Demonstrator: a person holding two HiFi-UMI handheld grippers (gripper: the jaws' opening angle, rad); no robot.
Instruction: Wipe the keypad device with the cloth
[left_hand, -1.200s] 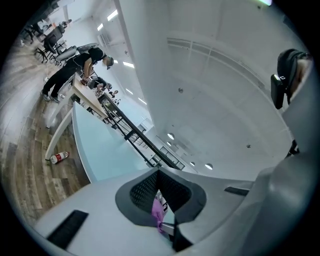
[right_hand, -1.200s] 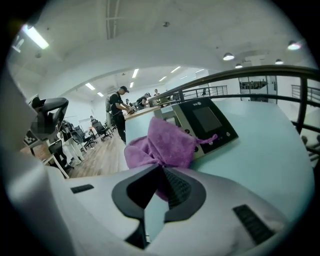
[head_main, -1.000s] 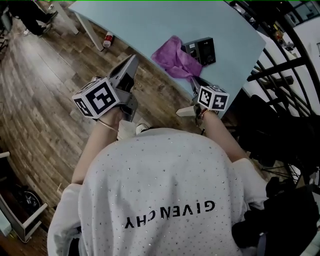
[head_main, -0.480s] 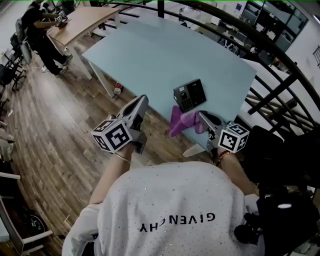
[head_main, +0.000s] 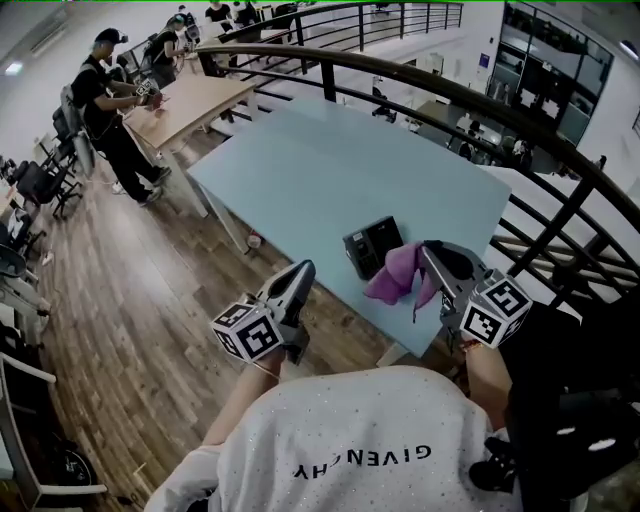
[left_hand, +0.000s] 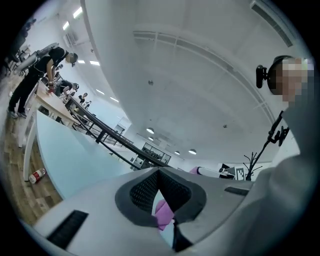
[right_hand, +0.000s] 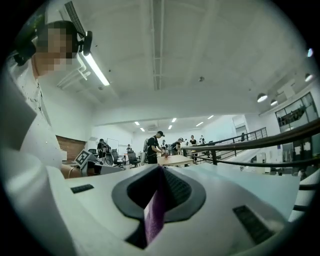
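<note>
The right hand-held gripper (right_hand: 160, 171) is clamped on a fold of purple cloth (right_hand: 155, 215), a pinch only its own view shows; the head view shows the rest hanging from its tip. The left hand-held gripper (left_hand: 159, 172), left of it and short of the worktop (head_main: 330, 170), has its jaws together on nothing. Just beyond the cloth, visible only in the head view, the keypad device (head_main: 370, 247) lies flat on the worktop.

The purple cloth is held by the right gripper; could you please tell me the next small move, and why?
Probably lower the right gripper so the purple cloth lands on the keypad device: the cloth hangs pinched in its fingers beside the device, whose face is mostly uncovered.
</note>
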